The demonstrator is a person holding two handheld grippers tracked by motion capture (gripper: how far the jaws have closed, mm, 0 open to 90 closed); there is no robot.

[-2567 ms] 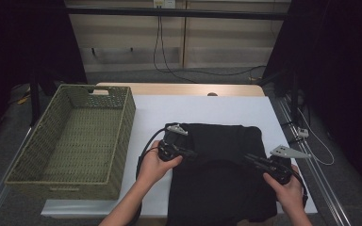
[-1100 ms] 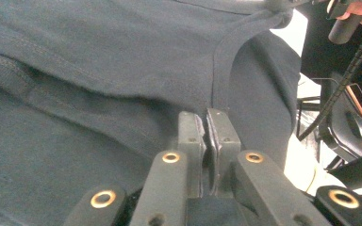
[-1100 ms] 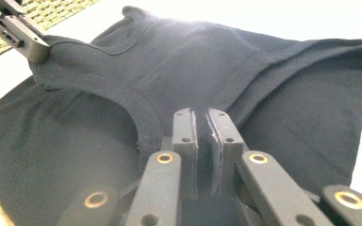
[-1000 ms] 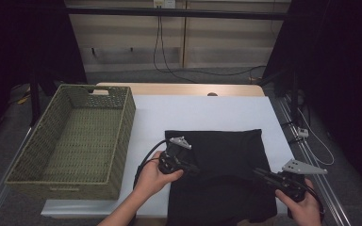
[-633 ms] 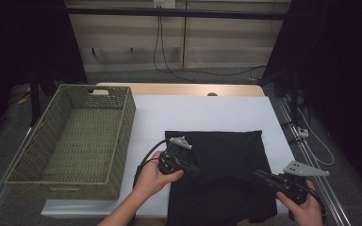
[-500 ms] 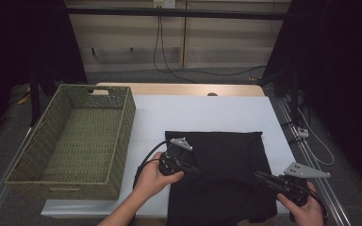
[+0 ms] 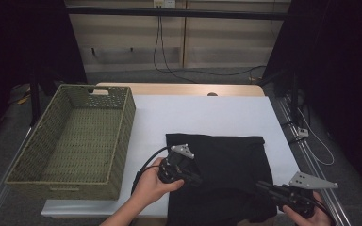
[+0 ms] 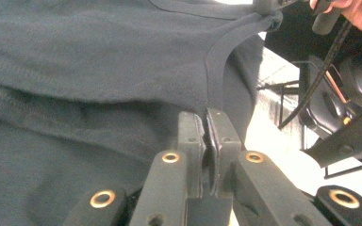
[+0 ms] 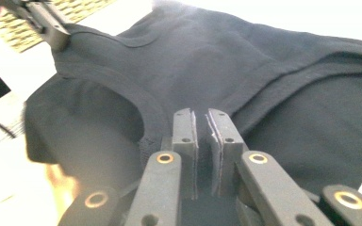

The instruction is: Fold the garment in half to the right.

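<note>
A black garment lies flat on the white table, its near part hanging over the front edge. My left gripper is at the garment's near left edge, shut on a seamed hem of the cloth. My right gripper is at the near right corner, shut on a fold of the same garment. In the right gripper view a curved hem runs down to the jaws, and the left gripper pinches the cloth at the top left.
A green woven basket stands on the table's left half, with nothing visible inside. Cables and a metal rail run along the right edge. A wooden strip borders the far side. The person's other hand shows in the left gripper view.
Both hands have drawn the garment toward the near edge of the table. Over the last second the right gripper slid a little nearer and rightward; the left one stayed put.
</note>
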